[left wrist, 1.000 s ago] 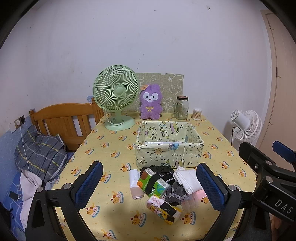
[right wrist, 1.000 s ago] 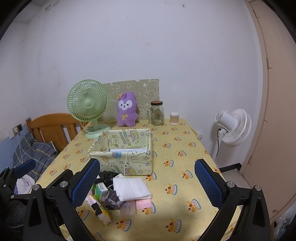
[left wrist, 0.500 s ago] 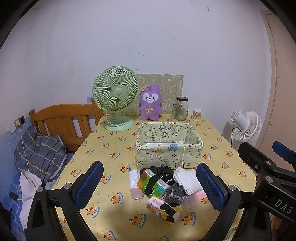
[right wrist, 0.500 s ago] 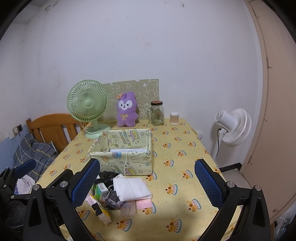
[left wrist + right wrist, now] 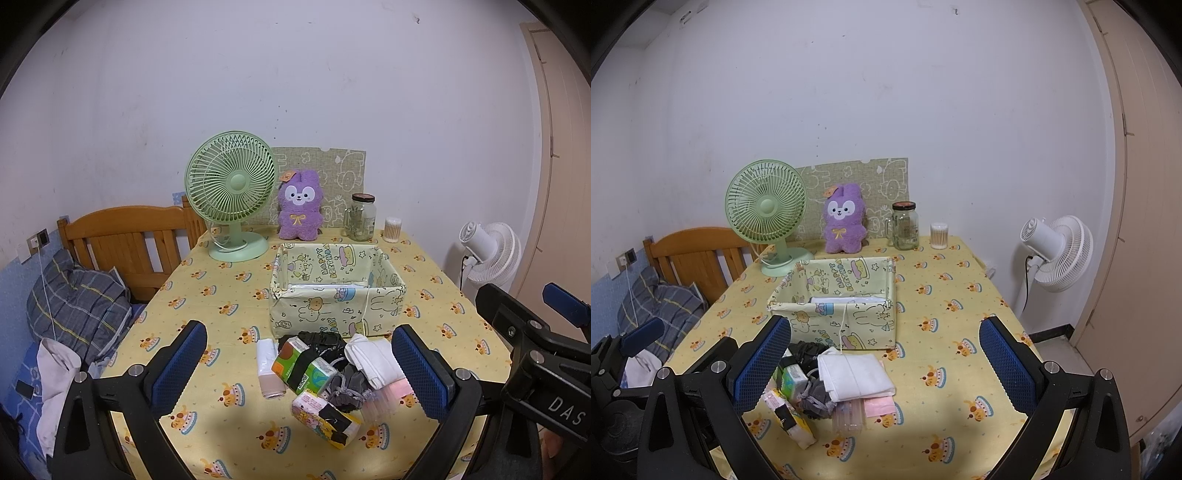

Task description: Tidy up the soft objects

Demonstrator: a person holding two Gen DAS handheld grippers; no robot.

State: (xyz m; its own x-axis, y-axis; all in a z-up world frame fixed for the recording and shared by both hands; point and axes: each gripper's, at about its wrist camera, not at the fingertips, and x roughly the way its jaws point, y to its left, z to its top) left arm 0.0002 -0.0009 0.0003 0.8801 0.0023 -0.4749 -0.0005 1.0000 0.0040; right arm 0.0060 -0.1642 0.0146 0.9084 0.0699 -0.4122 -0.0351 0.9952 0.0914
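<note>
A pile of soft things lies near the table's front edge: a folded white cloth (image 5: 375, 360) (image 5: 853, 373), a green tissue pack (image 5: 304, 365) (image 5: 792, 380), a grey pouch (image 5: 347, 387), a black item (image 5: 317, 339), a white roll (image 5: 267, 365) and a yellow patterned pack (image 5: 325, 419) (image 5: 792, 424). Behind the pile stands an open yellow cartoon-print fabric box (image 5: 336, 291) (image 5: 842, 306) with white sheets inside. My left gripper (image 5: 299, 367) hovers open above the pile. My right gripper (image 5: 884, 365) is open too, just right of the pile, holding nothing.
At the table's back stand a green desk fan (image 5: 231, 192), a purple plush (image 5: 299, 208), a glass jar (image 5: 362, 218) and a cotton swab tub (image 5: 392, 229). A wooden chair (image 5: 122, 240) with clothes is left; a white floor fan (image 5: 1056, 251) is right.
Both grippers have stayed almost still and open; the view shifts only very slightly. Nothing on the table has moved.
</note>
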